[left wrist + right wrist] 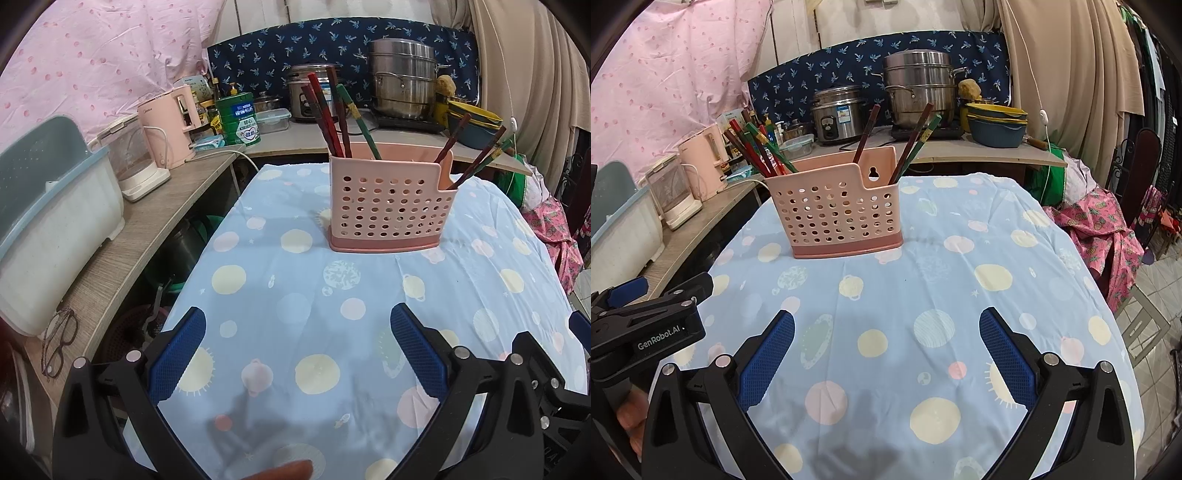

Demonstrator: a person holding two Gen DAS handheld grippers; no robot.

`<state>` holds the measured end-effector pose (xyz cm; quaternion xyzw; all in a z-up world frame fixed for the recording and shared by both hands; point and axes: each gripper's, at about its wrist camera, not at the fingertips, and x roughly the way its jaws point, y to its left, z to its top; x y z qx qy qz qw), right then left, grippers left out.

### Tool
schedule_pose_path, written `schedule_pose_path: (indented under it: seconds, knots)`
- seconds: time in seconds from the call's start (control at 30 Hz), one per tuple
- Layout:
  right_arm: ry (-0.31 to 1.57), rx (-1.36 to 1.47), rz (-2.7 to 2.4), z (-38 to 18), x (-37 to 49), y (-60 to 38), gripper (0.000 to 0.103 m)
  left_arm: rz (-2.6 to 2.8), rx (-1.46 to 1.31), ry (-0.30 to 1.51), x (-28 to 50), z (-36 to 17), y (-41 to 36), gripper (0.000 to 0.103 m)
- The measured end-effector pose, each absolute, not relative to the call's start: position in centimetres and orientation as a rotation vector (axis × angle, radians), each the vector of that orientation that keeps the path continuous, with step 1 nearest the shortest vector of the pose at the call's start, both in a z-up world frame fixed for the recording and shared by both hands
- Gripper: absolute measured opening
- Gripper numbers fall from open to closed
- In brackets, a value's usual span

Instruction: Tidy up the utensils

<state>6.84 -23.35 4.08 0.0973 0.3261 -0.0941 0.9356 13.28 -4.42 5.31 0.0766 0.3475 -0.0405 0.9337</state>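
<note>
Item 1: pink perforated utensil holder (391,210), one, upright on the bench (295,295) under a blue cloth printed with pale circles; in the left wrist view it stands at 12 o'clock from the tool, well apart from it. In the right wrist view the same holder (836,218) sits toward 11 o'clock.

Item 2: chopsticks, left compartment (332,118), about five or six, red, dark and green, leaning; exact count uncertain where they overlap.

Item 3: chopsticks, right compartment (908,144), three, tilted toward 1 o'clock.

Item 4: left tool (297,354), one, blue-padded fingers spread wide, nothing between them, over the bare cloth.

Item 5: right tool (886,354), one, fingers likewise spread, holding nothing.

Item 6: side counter at 9 o'clock: one pink kettle (171,125), one clear kettle (138,162), one pair of spectacles (59,341).

Item 7: rear counter at 12 to 1 o'clock: one rice cooker (836,116), one stacked steel steamer pot (918,86).
</note>
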Motion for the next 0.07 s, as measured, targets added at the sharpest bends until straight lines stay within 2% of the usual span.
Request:
schedule_pose_path:
  seconds: [0.07]
  knots:
    - [0.666,0.199,-0.196,4.00,6.93,-23.35,0.096,-0.080,0.158,0.710,13.27,5.28,-4.45,0.096]
